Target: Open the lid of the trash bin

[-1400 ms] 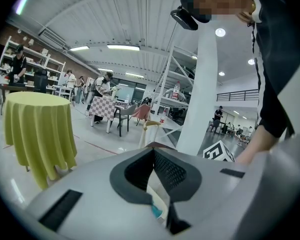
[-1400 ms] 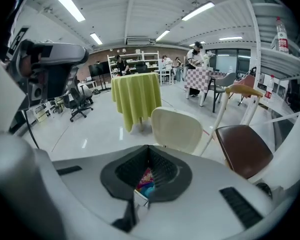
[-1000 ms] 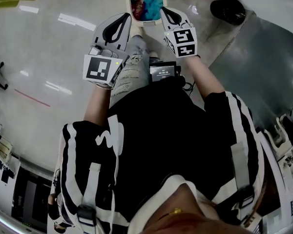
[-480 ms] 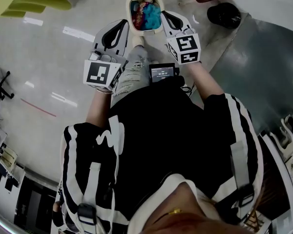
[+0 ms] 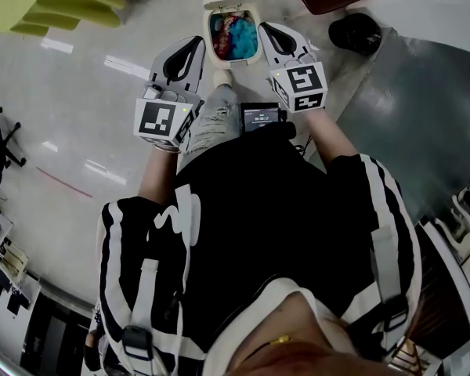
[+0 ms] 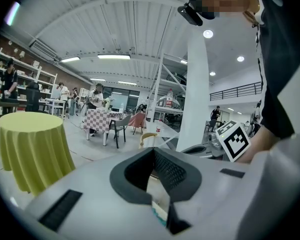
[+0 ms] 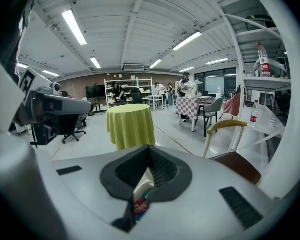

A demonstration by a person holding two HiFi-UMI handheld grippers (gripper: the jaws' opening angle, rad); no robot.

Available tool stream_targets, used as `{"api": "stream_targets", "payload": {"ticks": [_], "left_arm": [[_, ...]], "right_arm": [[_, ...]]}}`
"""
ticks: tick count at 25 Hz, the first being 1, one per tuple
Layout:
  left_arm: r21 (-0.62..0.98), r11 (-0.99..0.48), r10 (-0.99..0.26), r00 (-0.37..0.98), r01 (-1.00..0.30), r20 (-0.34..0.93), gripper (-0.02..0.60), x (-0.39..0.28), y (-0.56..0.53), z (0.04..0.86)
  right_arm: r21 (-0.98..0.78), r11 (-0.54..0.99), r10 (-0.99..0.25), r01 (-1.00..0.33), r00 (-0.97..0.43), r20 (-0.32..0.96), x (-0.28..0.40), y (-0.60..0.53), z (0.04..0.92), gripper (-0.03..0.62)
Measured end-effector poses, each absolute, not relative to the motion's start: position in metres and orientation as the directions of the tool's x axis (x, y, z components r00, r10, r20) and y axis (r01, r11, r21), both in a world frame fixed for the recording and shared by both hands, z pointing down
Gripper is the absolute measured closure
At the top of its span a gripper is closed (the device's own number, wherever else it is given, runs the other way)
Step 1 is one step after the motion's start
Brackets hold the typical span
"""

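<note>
One trash bin (image 5: 207, 37), two hand-held grippers (image 5: 192, 44) (image 5: 266, 30), one yellow-draped table (image 7: 130, 125), one checked table (image 6: 102, 120).

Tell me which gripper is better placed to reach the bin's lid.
Right, probably: the right gripper tips sit beside the trash bin rim, nearer the raised lid; the left gripper sits farther back.

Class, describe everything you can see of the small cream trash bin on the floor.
The small cream plastic-looking trash bin stands upright on the pale floor, its hinged lid tipped open at the far side. Blue and red rubbish fills it. The shut left tongs and right tongs flank it, apparently not touching.
</note>
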State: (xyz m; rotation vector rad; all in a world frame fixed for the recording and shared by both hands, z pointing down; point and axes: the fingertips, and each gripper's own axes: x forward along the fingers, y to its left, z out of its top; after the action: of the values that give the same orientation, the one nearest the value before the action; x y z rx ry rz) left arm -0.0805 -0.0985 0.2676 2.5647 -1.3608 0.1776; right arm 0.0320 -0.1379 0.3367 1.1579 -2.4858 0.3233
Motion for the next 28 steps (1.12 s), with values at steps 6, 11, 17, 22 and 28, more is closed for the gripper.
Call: {"api": "stream_targets", "payload": {"ticks": [6,11,17,22,28], "left_arm": [[0.122,-0.559,-0.803,0.572,-0.82,0.166,0.574,-0.079,-0.104,0.251],[0.104,-0.564,-0.805,0.573,-0.819,0.153,0.574,-0.075,-0.107,0.24],[0.091,-0.556,-0.814,0.563,-0.826,0.14,0.574,-0.079,-0.108,0.226],[0.08,-0.553,-0.821,0.559,-0.829,0.114,0.574,-0.085,-0.112,0.211],[0.094,-0.551,-0.824,0.559,-0.829,0.098,0.574,-0.086,-0.111,0.199]], "right_arm": [[-0.036,0.633,-0.706,-0.773,-0.596,0.384,0.034,-0.143,0.309,0.585],[-0.037,0.64,-0.713,-0.768,-0.611,0.343,0.036,-0.145,0.288,0.585],[-0.032,0.652,-0.716,-0.757,-0.63,0.301,0.033,-0.143,0.264,0.585],[-0.027,0.654,-0.724,-0.756,-0.636,0.268,0.03,-0.146,0.245,0.585],[-0.023,0.662,-0.729,-0.749,-0.65,0.214,0.029,-0.141,0.22,0.585]]}}
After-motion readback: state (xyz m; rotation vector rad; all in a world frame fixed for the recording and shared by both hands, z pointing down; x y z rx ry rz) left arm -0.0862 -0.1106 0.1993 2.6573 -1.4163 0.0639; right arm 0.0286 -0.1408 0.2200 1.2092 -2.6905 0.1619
